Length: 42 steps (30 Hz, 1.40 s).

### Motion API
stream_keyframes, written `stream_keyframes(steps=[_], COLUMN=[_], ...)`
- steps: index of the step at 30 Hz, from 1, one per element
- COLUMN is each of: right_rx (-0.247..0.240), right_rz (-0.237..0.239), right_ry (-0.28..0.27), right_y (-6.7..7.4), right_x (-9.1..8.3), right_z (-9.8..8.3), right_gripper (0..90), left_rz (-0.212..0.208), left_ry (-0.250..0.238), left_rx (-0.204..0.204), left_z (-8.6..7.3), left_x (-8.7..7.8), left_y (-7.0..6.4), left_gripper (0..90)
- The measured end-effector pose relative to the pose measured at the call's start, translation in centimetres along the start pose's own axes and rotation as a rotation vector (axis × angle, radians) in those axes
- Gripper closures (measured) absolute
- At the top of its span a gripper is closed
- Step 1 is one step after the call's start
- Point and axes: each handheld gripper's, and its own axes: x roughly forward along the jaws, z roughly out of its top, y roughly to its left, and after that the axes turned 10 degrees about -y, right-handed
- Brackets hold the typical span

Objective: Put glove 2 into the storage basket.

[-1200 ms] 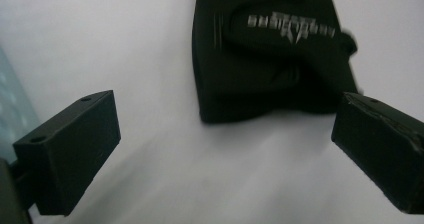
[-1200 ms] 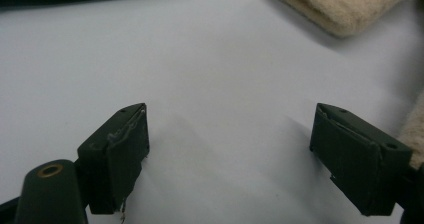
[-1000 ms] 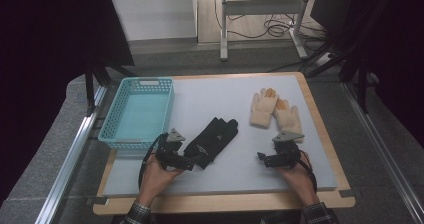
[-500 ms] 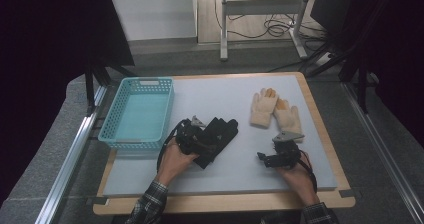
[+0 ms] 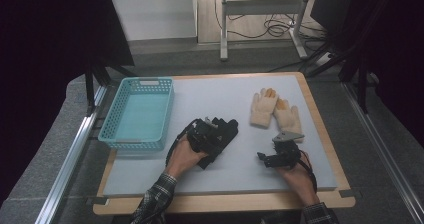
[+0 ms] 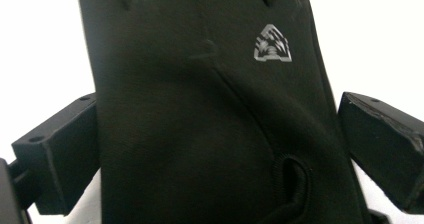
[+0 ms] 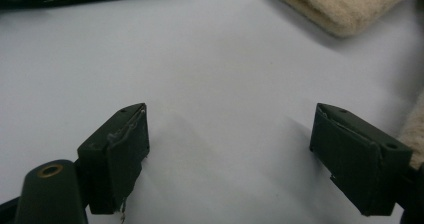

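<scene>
While our left tool is straddling the black glove, jaws wide and not yet gripping, we're judging closing comes next; our right tool is idling open, empty.

A wooden-edged table with a pale grey top stands on a dark grey floor. Behind it, a white wall panel meets a lighter floor where black cables coil beneath a metal stand. Dark curtains flank both sides.
</scene>
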Motion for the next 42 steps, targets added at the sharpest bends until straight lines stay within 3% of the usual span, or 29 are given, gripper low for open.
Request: stream_keyframes(steps=[3,10,15,18,26,28,32,37,42], right_rx=[0.0,0.0,-0.001,-0.001,-0.002,-0.002,-0.002,-0.002,-0.002], right_rz=[0.0,0.0,-0.001,-0.001,-0.002,-0.002,-0.002,-0.002,-0.002], right_ry=[0.0,0.0,0.0,0.0,0.001,0.001,0.001,0.001,0.001], right_y=[0.0,0.0,0.0,0.0,0.0,0.0,0.0,0.0,0.0], right_x=[0.0,0.0,0.0,0.0,0.0,0.0,0.0,0.0,0.0], right_z=[0.0,0.0,0.0,0.0,0.0,0.0,0.0,0.0,0.0], right_gripper=[15.6,15.5,15.5,15.5,15.5,15.6,15.5,15.5,15.5], left_rz=[0.021,-0.01,0.009,0.022,0.047,0.05,0.065,0.064,0.094], left_ry=[0.021,0.033,0.04,0.04,0.032,0.034,0.045,0.046,0.054], left_rx=[0.042,-0.001,0.005,-0.012,-0.055,-0.06,-0.052,-0.047,-0.036], left_z=[0.0,0.1,0.1,0.3,0.2,0.2,0.4,0.7,1.2], left_x=[0.1,0.3,0.2,-0.2,-1.3,-1.4,-1.4,-1.6,-2.1], left_y=[-0.4,0.7,0.3,0.4,1.3,1.5,1.4,1.4,1.6], left_gripper=[0.0,0.0,1.4,10.6,52.8,58.9,64.0,64.9,64.7])
